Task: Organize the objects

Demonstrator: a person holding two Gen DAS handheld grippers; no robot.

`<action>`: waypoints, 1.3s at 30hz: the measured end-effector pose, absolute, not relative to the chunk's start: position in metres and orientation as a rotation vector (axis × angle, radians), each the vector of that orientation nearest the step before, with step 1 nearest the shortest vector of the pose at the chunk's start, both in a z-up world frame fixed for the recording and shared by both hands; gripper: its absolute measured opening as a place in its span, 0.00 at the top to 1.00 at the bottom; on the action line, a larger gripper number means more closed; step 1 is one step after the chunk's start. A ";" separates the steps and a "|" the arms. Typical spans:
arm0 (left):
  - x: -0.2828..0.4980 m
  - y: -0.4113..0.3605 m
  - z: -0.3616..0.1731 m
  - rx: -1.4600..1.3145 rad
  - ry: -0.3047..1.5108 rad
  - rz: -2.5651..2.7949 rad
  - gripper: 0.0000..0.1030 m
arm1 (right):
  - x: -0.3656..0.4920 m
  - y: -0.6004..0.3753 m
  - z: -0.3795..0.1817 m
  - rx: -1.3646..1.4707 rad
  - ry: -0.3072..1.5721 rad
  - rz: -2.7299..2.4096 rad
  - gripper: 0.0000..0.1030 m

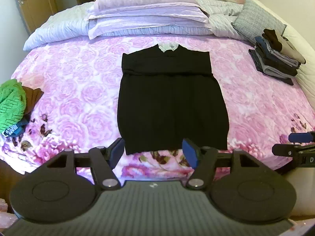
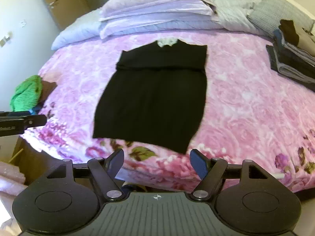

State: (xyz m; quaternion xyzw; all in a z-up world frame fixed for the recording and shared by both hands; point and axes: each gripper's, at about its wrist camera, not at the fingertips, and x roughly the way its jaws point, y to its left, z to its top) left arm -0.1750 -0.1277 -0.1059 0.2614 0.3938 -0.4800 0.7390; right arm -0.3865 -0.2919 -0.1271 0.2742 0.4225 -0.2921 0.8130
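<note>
Left gripper (image 1: 154,151): jaws gaping, holding nothing, black garment (image 1: 171,100) lying flat just ahead on floral bedspread (image 1: 74,82). Right gripper (image 2: 156,164): jaws likewise gaping, hovering short of garment's hem.

A single white letter "D" is seen on the black body of the right gripper (image 1: 301,143); nothing else can be read.
</note>
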 end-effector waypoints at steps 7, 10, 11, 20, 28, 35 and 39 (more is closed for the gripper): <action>-0.187 -0.123 -0.092 0.612 0.844 -1.057 0.36 | -0.395 -0.282 -0.108 0.586 0.877 -0.603 0.31; -0.193 -0.123 -0.086 0.627 0.836 -1.059 0.36 | -0.396 -0.280 -0.103 0.597 0.865 -0.598 0.31; -0.193 -0.123 -0.083 0.631 0.834 -1.060 0.36 | -0.397 -0.279 -0.101 0.599 0.859 -0.595 0.31; -0.199 -0.138 -0.072 0.673 0.776 -1.104 0.35 | -0.402 -0.280 -0.094 0.620 0.814 -0.620 0.31; -0.188 -0.150 -0.081 0.692 0.799 -1.135 0.34 | -0.384 -0.288 -0.100 0.614 0.846 -0.638 0.31; -0.158 -0.167 -0.095 0.690 0.836 -1.148 0.34 | -0.368 -0.300 -0.112 0.637 0.878 -0.655 0.31; -0.133 -0.168 -0.119 0.667 0.898 -1.162 0.34 | -0.370 -0.315 -0.129 0.666 0.860 -0.690 0.31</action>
